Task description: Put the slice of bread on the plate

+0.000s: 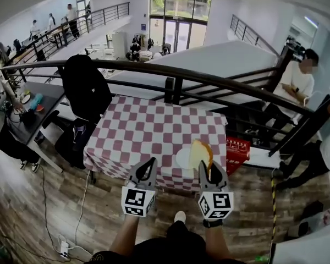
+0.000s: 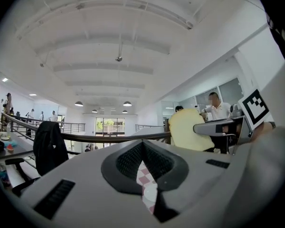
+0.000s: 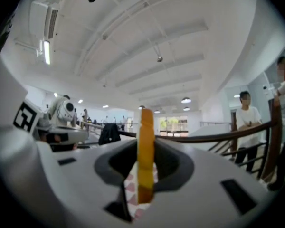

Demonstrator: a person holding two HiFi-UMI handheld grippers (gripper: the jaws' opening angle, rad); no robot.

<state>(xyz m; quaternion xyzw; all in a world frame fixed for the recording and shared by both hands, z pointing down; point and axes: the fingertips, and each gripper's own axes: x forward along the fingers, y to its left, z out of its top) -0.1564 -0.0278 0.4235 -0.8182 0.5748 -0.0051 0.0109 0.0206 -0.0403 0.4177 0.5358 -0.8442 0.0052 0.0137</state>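
A slice of bread stands on edge, yellow crust toward me, with my right gripper shut on it. It hangs at the right rim of the white plate, near the front edge of the red-and-white checked table. In the right gripper view the bread fills the gap between the jaws of the right gripper. My left gripper is left of the plate, jaws together and holding nothing. The left gripper view shows its closed tips and, at right, the bread.
A black railing runs behind the table. A chair draped with a black jacket stands at the table's left, a red crate at its right. A person sits at the right. Cables and a power strip lie on the floor.
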